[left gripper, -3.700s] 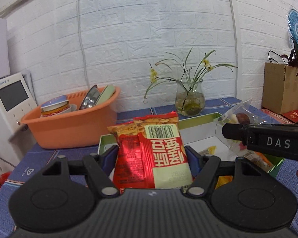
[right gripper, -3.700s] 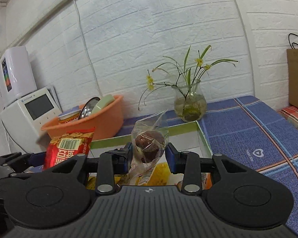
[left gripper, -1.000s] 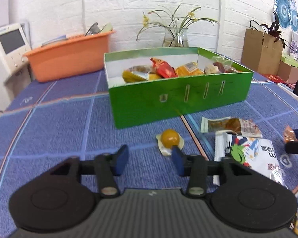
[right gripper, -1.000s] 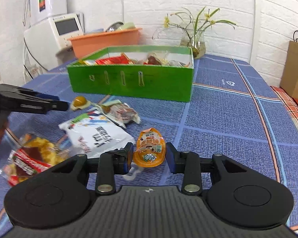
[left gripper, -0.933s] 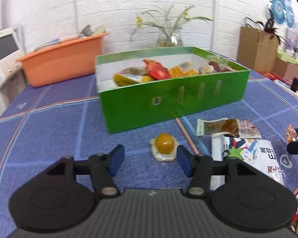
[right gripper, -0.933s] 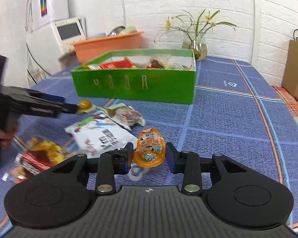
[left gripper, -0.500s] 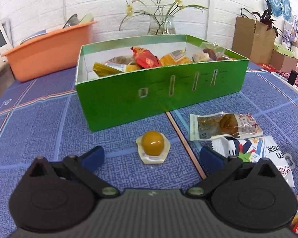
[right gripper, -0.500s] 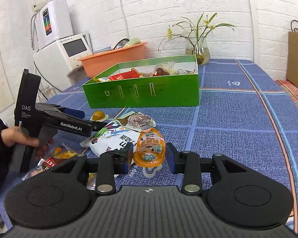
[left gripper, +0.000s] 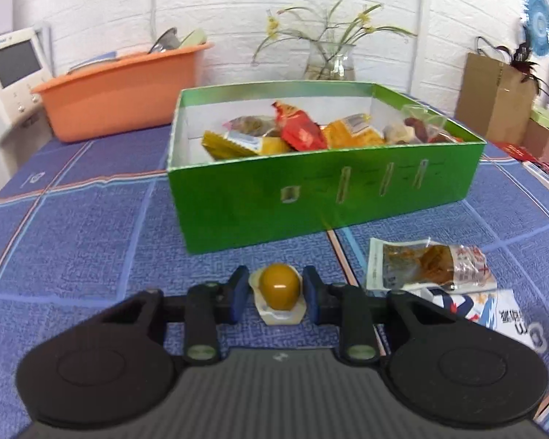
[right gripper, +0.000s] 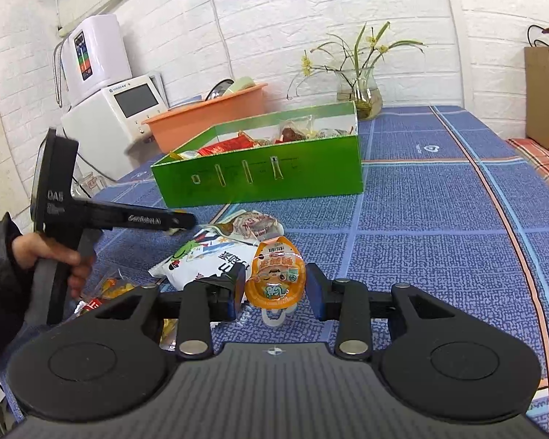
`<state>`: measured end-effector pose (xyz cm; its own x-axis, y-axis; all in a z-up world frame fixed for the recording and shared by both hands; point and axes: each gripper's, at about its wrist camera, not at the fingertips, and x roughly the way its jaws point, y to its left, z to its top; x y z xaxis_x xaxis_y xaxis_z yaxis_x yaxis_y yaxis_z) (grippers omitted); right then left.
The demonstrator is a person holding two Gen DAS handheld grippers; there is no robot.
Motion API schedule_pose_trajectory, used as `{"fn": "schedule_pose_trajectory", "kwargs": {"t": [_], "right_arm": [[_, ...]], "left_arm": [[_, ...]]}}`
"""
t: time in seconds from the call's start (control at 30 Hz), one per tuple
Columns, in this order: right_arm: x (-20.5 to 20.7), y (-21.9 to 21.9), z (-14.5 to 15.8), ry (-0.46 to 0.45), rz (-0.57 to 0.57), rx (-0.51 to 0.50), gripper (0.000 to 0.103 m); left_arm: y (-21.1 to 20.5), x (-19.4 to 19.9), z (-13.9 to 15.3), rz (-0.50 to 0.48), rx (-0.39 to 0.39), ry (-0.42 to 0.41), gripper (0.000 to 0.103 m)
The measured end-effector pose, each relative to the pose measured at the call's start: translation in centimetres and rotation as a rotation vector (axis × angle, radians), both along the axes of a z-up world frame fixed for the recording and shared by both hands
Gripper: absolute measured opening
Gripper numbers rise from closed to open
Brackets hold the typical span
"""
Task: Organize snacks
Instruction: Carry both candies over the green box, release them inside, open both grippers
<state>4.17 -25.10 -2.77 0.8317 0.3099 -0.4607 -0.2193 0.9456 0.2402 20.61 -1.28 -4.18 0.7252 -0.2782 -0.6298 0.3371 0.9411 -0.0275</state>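
Your left gripper (left gripper: pixel 274 294) has its jaws closed against one yellow jelly cup (left gripper: pixel 279 291), which sits on the blue patterned tablecloth (left gripper: pixel 91 226) just in front of the green box's (left gripper: pixel 311 201) near wall; the blue pads touch the cup's clear rim on both sides, and its domed top faces up, with no clear long axis. Your right gripper (right gripper: pixel 275 285) is clenched on one orange jelly pouch (right gripper: pixel 276 280), held upright between the pads with its printed face toward the camera, its long axis vertical and its clear tab hanging below. One green box stands on the cloth, open at the top, long side toward you, with four slots in that wall. Inside it you have several packets; one red (left gripper: pixel 300 130), two or three yellow-orange, and one clear bag of dark pieces (left gripper: pixel 417 124) at the right end can be made out, though an exact count cannot be given. On the cloth right of the yellow cup lie two flat packets: one clear packet of brown snack (left gripper: pixel 428 263), long axis running left to right, and one white packet (right gripper: pixel 208 259) touching it on the near side. More wrappers lie by your left hand (right gripper: pixel 44 252), too blurred to count. Behind the box stand one orange tub (left gripper: pixel 124 91) and one glass vase of flowers (left gripper: pixel 329 58).
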Motion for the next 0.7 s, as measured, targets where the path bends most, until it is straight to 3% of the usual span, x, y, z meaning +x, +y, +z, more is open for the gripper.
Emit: {"fn": "schedule_pose_trajectory", "kwargs": {"t": [0.17, 0.47, 0.7], "right_arm": [[-0.4, 0.2, 0.5, -0.033, -0.004, -0.002, 0.063], [-0.2, 1.4, 0.8, -0.008, 0.035, 0.021, 0.063], [0.6, 4.2, 1.0, 0.048, 0.129, 0.124, 0.063]], "left_arm": [[1.1, -0.9, 0.4, -0.035, -0.037, 0.033, 0.025], [4.2, -6.5, 1.0, 0.033, -0.056, -0.035, 0.025], [5.9, -11.2, 3.1, 0.036, -0.058, -0.123, 0.025]]}}
